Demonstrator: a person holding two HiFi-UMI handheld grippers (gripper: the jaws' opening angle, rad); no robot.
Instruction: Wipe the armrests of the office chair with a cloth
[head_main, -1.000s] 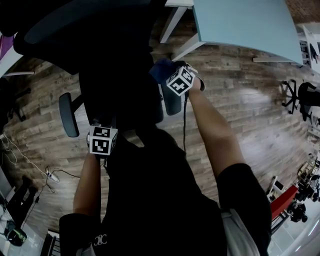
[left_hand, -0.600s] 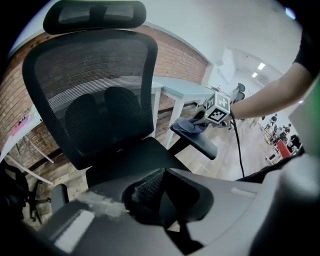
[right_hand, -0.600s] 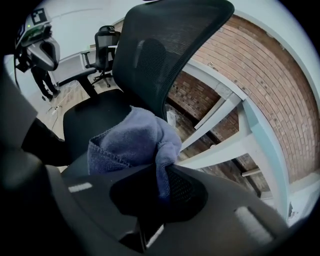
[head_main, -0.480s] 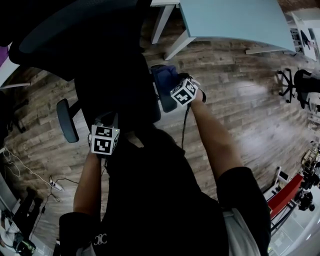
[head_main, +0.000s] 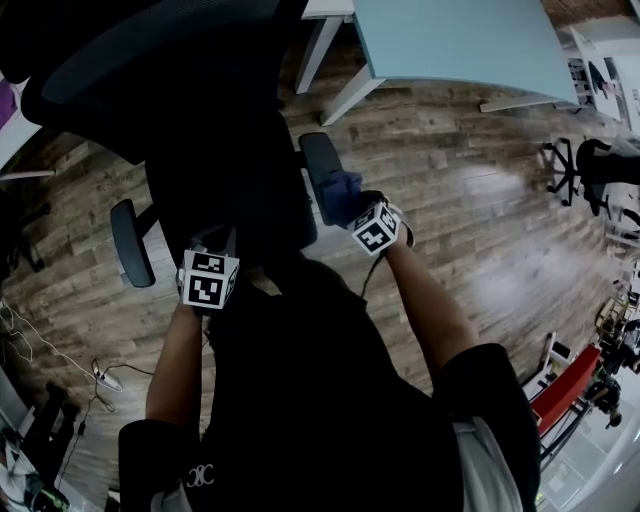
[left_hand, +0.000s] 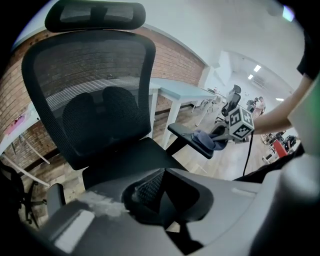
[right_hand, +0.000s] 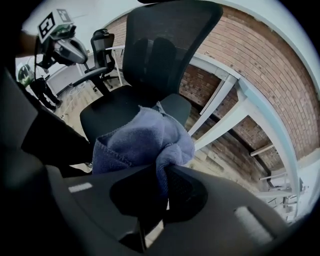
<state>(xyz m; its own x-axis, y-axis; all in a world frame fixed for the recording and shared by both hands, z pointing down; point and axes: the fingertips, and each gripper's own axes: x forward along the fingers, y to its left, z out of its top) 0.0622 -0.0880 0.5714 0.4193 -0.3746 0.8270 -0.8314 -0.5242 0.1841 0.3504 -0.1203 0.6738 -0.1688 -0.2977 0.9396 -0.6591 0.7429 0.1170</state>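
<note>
A black mesh office chair (head_main: 215, 150) stands in front of me. My right gripper (head_main: 354, 207) is shut on a blue cloth (head_main: 340, 192), which lies on the near part of the chair's right armrest (head_main: 316, 160). The right gripper view shows the bunched cloth (right_hand: 145, 140) pinched in the jaws of that gripper (right_hand: 164, 182), over the armrest (right_hand: 176, 107). My left gripper (head_main: 207, 262) hovers near the seat's front left corner, beside the left armrest (head_main: 132, 243). In its own view the left gripper (left_hand: 161, 192) looks shut, with nothing held, above the seat (left_hand: 130, 160).
A light blue table (head_main: 460, 45) with white legs stands just past the right armrest, against a brick wall (right_hand: 260, 55). Other office chairs (head_main: 600, 180) stand at the far right. A cable (head_main: 100, 350) lies on the wooden floor (head_main: 480, 200) at the left.
My right gripper has drawn the cloth back along the right armrest, from its far end toward me. The left gripper has stayed where it was.
</note>
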